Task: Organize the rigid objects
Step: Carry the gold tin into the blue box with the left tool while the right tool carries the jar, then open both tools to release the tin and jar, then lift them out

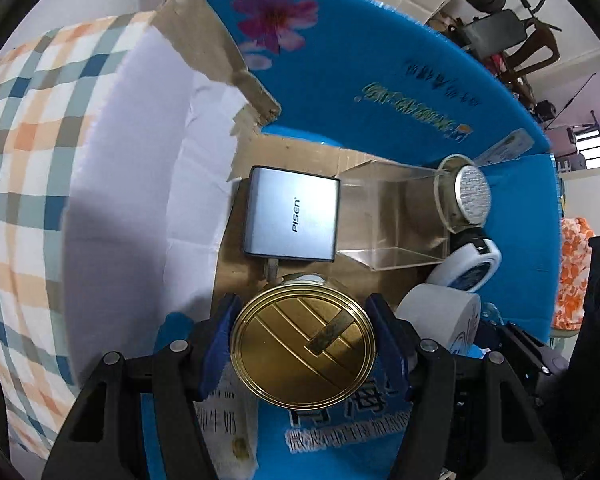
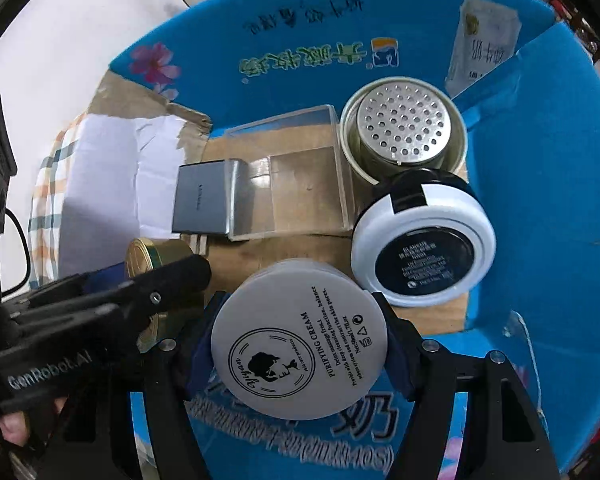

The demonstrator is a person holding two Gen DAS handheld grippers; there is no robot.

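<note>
- The blue carton point(image 2: 540, 184) lies open, its cardboard floor already crowded along the far wall.
- The right gripper point(image 2: 300, 344) clamps the white cream jar point(image 2: 300, 340) above the near edge; set it flat beside the dark-lidded jar point(image 2: 420, 256).
- The left gripper point(image 1: 304, 344) grips the gold tin point(image 1: 304, 344), probably over the near-left corner; lower it clear of the grey charger point(image 1: 292, 220).

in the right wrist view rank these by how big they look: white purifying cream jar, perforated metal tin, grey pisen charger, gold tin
1. white purifying cream jar, nearest the camera, so partly inflated
2. perforated metal tin
3. grey pisen charger
4. gold tin, mostly hidden behind the left gripper, so its rank is unsure
</note>
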